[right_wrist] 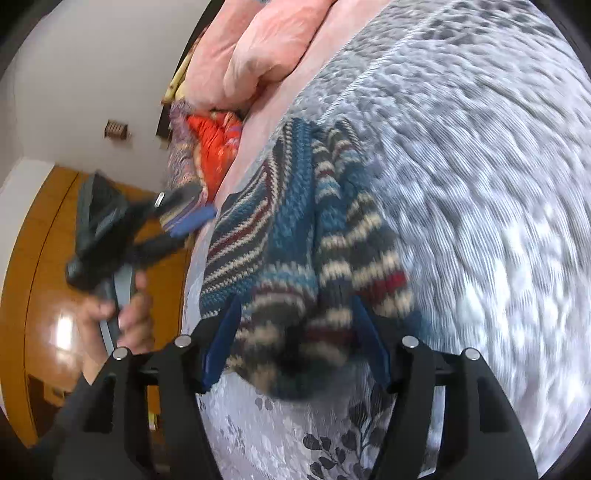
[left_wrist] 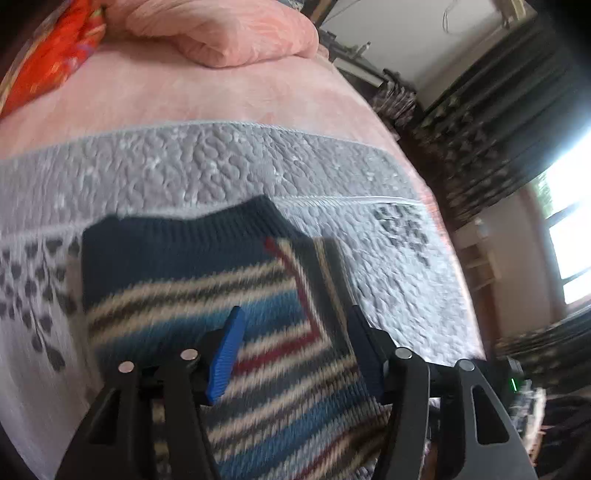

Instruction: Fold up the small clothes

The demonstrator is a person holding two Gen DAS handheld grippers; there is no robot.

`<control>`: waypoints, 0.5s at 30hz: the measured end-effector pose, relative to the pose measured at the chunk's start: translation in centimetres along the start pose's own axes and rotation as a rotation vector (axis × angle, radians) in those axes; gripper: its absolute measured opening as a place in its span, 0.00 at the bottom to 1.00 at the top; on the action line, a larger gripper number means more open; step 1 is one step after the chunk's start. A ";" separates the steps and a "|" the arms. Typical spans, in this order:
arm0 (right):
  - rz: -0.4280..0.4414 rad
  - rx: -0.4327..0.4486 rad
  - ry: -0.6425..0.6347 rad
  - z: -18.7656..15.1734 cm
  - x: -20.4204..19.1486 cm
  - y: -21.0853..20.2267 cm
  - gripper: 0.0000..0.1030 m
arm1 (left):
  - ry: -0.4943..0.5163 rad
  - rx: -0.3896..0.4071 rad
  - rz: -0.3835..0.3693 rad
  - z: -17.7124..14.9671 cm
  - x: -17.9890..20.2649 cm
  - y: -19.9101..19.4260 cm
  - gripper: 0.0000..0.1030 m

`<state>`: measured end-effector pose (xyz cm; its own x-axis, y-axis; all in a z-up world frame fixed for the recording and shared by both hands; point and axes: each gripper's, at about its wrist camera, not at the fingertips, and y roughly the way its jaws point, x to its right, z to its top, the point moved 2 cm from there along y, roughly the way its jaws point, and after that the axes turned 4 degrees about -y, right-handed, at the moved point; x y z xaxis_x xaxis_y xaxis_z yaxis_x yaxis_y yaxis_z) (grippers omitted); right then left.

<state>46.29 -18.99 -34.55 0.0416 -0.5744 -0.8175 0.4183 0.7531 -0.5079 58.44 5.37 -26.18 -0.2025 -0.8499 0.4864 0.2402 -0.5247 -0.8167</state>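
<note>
A small knitted sweater with blue, cream, grey and red stripes lies on a grey quilted blanket on a bed, its dark navy ribbed band at the far end. My left gripper hovers open just over the striped part, a blue pad on each side. In the right wrist view the sweater lies partly folded, with a striped sleeve laid along it. A bunched end sits between the wide-apart fingers of my open right gripper. The left gripper shows at the sweater's left edge, held by a hand.
A folded pink quilt and a red-orange patterned cloth lie at the far end of the bed. Dark curtains and a bright window are on the right. Wooden floor runs beside the bed edge.
</note>
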 end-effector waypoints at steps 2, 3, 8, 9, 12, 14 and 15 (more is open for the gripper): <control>-0.002 -0.005 -0.036 1.7 -0.3 0.0 0.61 | -0.022 0.013 -0.042 -1.1 -0.9 -1.1 0.58; 0.009 -0.014 -0.041 2.6 -0.4 0.2 0.61 | -0.030 0.019 -0.058 -1.6 -1.3 -1.6 0.58; -0.008 -0.152 0.006 6.2 1.1 3.4 0.60 | -0.078 0.030 -0.128 -4.4 -3.5 -3.1 0.59; -0.017 -0.174 0.003 6.5 1.1 4.0 0.60 | -0.085 0.025 -0.134 -4.9 -4.0 -3.1 0.59; -0.058 -0.216 -0.045 7.4 0.2 5.2 0.38 | -0.097 0.013 -0.149 -6.0 -4.9 -3.1 0.59; -0.064 -0.222 -0.086 7.6 -0.8 5.5 0.26 | -0.110 0.025 -0.169 -6.4 -5.4 -3.4 0.59; -0.072 -0.218 -0.111 7.6 -1.3 5.3 0.23 | -0.121 0.029 -0.185 -6.6 -5.6 -3.5 0.59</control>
<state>55.36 -16.71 -34.09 0.1234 -0.6518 -0.7482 0.2191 0.7533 -0.6201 52.51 12.24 -28.08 -0.1307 -0.7377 0.6623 0.2370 -0.6720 -0.7017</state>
